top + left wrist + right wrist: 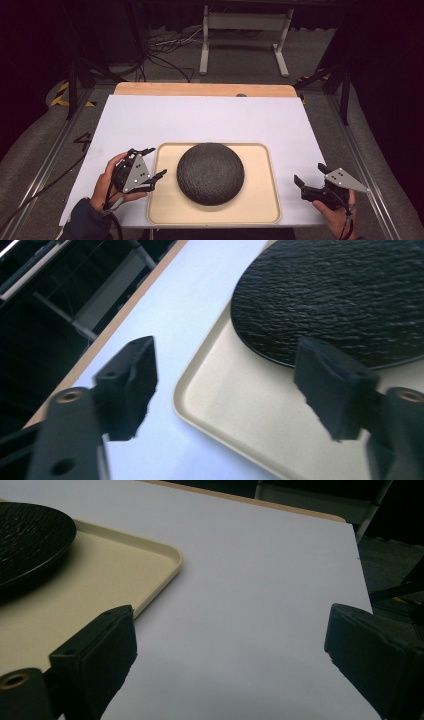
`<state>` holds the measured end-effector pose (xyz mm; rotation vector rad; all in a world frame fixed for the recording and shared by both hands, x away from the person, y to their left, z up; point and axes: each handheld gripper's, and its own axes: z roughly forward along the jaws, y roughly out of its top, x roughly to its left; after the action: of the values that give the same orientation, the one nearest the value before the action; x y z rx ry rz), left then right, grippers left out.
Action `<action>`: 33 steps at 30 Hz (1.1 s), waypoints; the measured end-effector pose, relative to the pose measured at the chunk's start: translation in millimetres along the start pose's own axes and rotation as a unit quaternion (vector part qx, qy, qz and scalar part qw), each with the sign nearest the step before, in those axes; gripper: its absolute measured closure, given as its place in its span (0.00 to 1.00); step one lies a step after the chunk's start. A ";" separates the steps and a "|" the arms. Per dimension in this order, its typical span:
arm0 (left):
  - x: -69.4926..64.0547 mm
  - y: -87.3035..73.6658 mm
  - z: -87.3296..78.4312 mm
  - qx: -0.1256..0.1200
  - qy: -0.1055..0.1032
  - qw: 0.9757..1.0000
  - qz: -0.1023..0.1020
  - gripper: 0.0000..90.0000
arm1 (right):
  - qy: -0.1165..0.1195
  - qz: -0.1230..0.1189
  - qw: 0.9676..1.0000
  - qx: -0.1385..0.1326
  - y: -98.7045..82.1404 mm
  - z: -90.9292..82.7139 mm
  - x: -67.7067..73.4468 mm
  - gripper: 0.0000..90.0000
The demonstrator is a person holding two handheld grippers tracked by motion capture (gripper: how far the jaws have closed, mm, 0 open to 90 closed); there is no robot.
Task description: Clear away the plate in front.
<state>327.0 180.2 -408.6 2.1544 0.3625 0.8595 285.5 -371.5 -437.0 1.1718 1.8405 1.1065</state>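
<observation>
A black round plate (210, 172) with a rough, textured surface rests in the middle of a beige tray (257, 207). My left gripper (154, 163) hovers at the tray's left rim, open, jaws pointing toward the plate. In the left gripper view the plate (340, 295) lies just beyond the spread jaws of my left gripper (235, 390), with the tray (235, 405) beneath. My right gripper (310, 175) is open over the white surface to the right of the tray. The right gripper view has the tray corner (160, 570) and the plate's edge (30, 535) at its left.
The tray lies on a white sheet (200, 120) that covers a wooden tabletop (200, 90). Metal rails run along both sides of the table. A white frame stand (245, 30) and cables lie on the floor beyond the far edge.
</observation>
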 end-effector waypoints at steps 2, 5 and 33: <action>2.6 -2.3 0.0 0.001 0.005 1.000 -0.010 0.23 | -0.001 0.001 1.000 0.000 -0.1 0.0 -0.2 0.08; 8.2 -8.5 -0.9 0.007 0.012 1.000 -0.022 0.18 | -0.001 0.000 1.000 0.000 -0.3 0.0 -0.2 0.08; 22.8 -91.7 -23.9 0.040 -0.001 0.986 -0.162 0.09 | -0.001 -0.002 1.000 0.010 -2.7 3.7 0.3 0.08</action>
<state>329.2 265.6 -455.6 2.0908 0.7355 0.6654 287.7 -370.8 -441.0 1.1794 1.8551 1.0859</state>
